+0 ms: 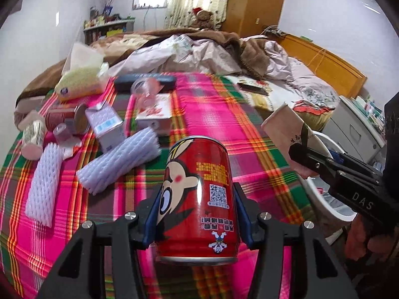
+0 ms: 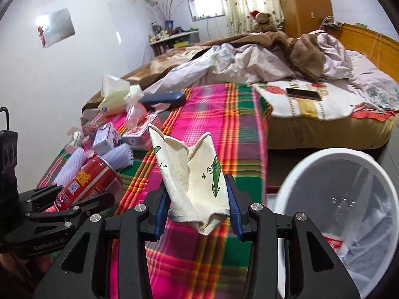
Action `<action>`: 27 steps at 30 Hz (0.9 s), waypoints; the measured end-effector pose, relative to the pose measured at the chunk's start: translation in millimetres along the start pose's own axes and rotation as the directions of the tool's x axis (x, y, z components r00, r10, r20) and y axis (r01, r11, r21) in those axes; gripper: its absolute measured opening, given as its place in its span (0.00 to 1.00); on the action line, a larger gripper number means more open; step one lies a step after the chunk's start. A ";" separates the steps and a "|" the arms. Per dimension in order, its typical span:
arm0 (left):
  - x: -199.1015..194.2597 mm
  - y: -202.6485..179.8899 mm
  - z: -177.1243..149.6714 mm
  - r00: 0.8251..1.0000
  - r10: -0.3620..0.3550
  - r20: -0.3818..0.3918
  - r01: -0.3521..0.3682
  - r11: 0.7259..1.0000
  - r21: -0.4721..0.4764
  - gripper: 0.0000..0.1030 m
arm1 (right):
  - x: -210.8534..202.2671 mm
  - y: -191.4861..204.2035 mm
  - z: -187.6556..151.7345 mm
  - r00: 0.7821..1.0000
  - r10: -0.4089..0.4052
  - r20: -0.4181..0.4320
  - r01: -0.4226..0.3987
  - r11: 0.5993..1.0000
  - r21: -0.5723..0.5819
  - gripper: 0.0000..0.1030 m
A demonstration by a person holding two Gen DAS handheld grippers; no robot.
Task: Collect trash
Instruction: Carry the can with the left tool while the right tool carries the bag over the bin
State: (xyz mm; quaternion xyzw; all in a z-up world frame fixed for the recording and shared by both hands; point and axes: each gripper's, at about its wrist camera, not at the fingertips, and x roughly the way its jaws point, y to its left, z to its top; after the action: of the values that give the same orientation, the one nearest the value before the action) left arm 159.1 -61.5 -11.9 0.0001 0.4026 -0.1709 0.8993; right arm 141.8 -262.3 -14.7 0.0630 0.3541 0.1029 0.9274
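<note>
The left gripper (image 1: 197, 214) pinches a red drink can (image 1: 199, 196) with a cartoon face, yellow lettering and a QR code, held clear above the plaid blanket (image 1: 207, 104). The right gripper (image 2: 197, 211) squeezes a crumpled cream paper cup (image 2: 194, 172) with green print, flattened and creased, beside the white bin (image 2: 294, 179) with its plastic liner.

— Where was the can (image 1: 199, 196) found?
— It was held between the left gripper's (image 1: 197, 214) jaws, above the blanket (image 1: 212, 114). 2 foam sleeves (image 1: 119, 164) were laid to its left.
— And the crushed cup (image 2: 194, 179)?
— It was clamped in the right gripper (image 2: 198, 211), with the bin (image 2: 294, 174) placed to its right, beside the bed.
</note>
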 end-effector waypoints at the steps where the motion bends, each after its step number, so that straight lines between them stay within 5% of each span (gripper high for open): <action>1: -3.2 -5.0 1.0 1.000 -0.006 0.008 0.006 1.000 0.008 0.53 | -5.5 -2.5 -0.8 1.000 -0.012 0.009 0.012 1.000 0.006 0.41; 12: -28.0 -65.9 7.2 0.994 -0.073 0.079 0.063 0.990 0.123 0.53 | -55.5 -37.5 -11.3 0.989 -0.115 0.088 0.108 0.991 0.077 0.41; 27: -3.9 -154.9 8.9 0.985 -0.169 0.034 0.155 0.957 0.247 0.53 | -79.7 -96.1 -32.0 0.955 -0.291 0.062 0.276 0.945 0.176 0.41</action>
State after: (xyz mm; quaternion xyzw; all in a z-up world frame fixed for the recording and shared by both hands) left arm 115.5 -207.5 18.2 0.0728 0.3527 -0.2920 0.8860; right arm 76.3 -373.0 -5.4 0.0928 0.3261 -0.0642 0.9386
